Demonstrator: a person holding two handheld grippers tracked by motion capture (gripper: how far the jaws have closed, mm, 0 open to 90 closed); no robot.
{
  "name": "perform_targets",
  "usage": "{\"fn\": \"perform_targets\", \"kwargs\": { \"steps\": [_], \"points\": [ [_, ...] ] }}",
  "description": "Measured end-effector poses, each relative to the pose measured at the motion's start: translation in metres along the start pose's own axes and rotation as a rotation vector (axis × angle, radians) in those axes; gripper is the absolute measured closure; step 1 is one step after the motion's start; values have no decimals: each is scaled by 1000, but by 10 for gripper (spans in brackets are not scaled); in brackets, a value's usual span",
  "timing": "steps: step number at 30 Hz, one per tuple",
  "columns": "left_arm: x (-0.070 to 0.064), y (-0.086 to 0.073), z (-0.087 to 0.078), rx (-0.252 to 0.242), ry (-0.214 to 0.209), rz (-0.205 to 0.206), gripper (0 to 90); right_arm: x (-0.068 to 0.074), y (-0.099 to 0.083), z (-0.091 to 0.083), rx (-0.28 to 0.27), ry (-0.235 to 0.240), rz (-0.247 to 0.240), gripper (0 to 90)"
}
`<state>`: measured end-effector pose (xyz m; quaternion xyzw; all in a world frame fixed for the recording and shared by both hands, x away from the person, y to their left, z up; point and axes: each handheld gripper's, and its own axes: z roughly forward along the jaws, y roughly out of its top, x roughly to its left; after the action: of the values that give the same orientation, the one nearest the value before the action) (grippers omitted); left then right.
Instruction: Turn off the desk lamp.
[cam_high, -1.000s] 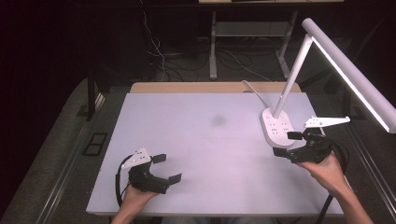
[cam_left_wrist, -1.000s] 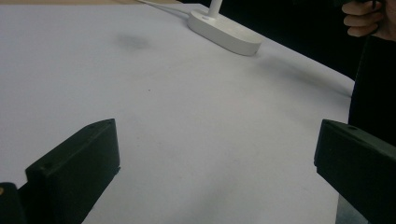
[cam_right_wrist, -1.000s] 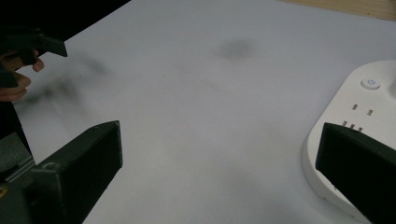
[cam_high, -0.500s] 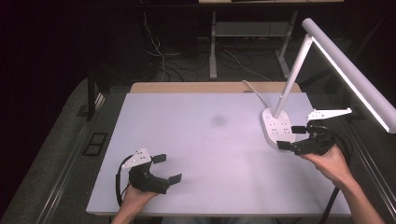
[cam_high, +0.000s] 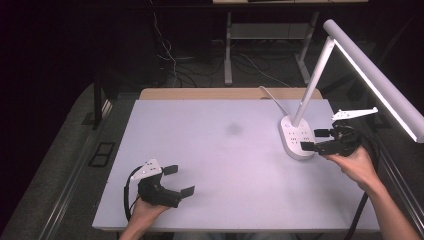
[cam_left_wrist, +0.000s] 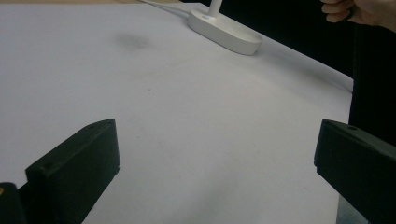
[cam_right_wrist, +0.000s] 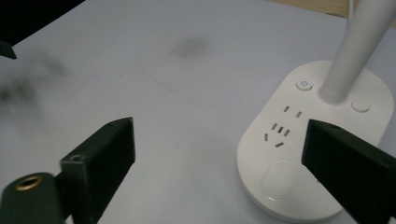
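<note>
While both black tongs gape wide and empty, the right tongs (cam_high: 318, 139) hover by the smooth oval lamp base (cam_high: 296, 142).

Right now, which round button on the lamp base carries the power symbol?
On the lamp base, the button left of the stem carries it; the button right of the stem is blank.

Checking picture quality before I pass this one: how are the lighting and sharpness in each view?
High view: the lit lamp brightens the table, the surroundings stay near black, and the picture is a little soft. Left gripper view: even light on the table, lamp base slightly soft. Right gripper view: lamp base sharp, with smeared dark blur at the left edge.
</note>
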<state>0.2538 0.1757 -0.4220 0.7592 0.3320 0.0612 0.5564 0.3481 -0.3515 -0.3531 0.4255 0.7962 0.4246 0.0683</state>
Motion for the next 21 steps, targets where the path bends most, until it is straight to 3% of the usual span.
{"fn": "perform_targets", "kwargs": {
  "steps": [5, 13, 21],
  "points": [
    [-1, 0, 0, -2, -4, 1, 0, -11, 2, 1, -12, -12, 21, 151],
    [-1, 0, 0, 1, -5, 5, 0, -33, -1, 3, -25, -10, 62, 253],
    [-1, 0, 0, 1, -3, 3, 0, -50, 4, 10, -12, -20, 81, 400]
  ]
}}
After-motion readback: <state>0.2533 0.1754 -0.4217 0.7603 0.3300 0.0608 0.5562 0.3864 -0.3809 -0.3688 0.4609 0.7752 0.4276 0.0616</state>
